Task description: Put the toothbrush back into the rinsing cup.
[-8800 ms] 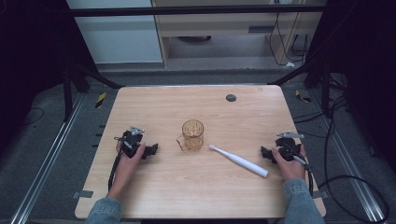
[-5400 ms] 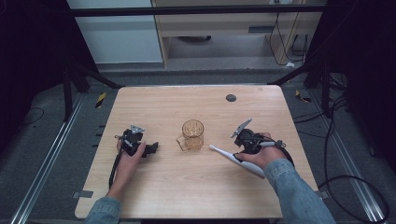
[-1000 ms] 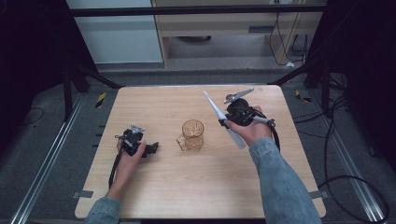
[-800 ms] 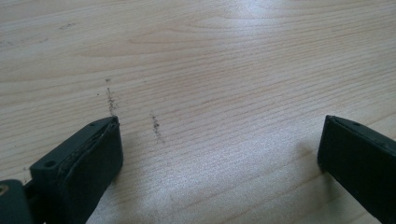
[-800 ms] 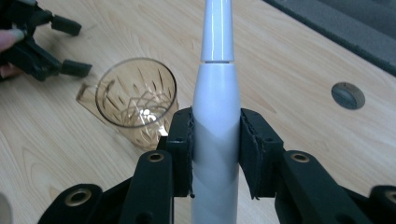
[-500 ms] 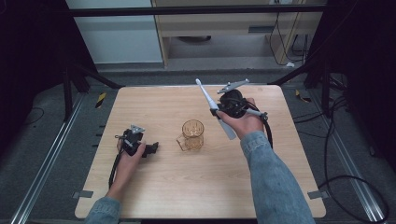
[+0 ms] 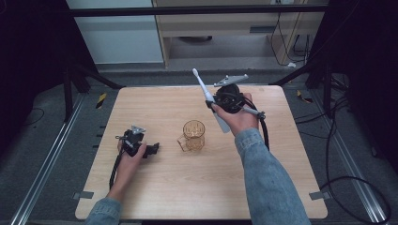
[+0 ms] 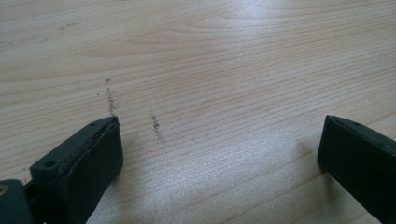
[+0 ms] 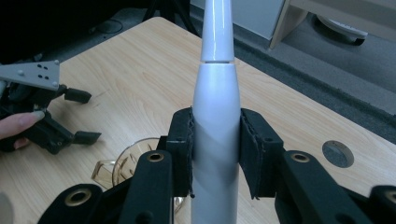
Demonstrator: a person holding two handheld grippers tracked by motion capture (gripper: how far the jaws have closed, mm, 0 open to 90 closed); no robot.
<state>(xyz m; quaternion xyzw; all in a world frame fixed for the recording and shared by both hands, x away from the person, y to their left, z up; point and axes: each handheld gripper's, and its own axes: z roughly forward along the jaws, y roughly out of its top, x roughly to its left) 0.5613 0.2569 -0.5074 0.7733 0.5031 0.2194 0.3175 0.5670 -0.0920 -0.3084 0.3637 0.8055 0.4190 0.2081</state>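
A white electric toothbrush (image 7: 212,102) is held off the table, tilted with its brush head up and to the far left. My right gripper (image 7: 215,101) is shut on its handle (image 9: 215,135), above and to the right of an amber glass mug (image 7: 193,135) that stands mid-table; the mug's rim (image 9: 122,164) shows below the jaws. My left gripper (image 7: 152,149) rests on the table at the left, open, with bare wood (image 8: 219,140) between its fingers; in the right gripper view it (image 9: 83,116) lies at the left.
A small dark round disc (image 9: 337,153) sits in the tabletop near the far edge. The wooden table (image 7: 155,187) stands on a grey floor with metal rails either side; cables trail at the right.
My right gripper took the toothbrush from the table right of the mug and lifted it up and toward the far side; over the last second it drifted left, tilting more upright. The left gripper stayed put.
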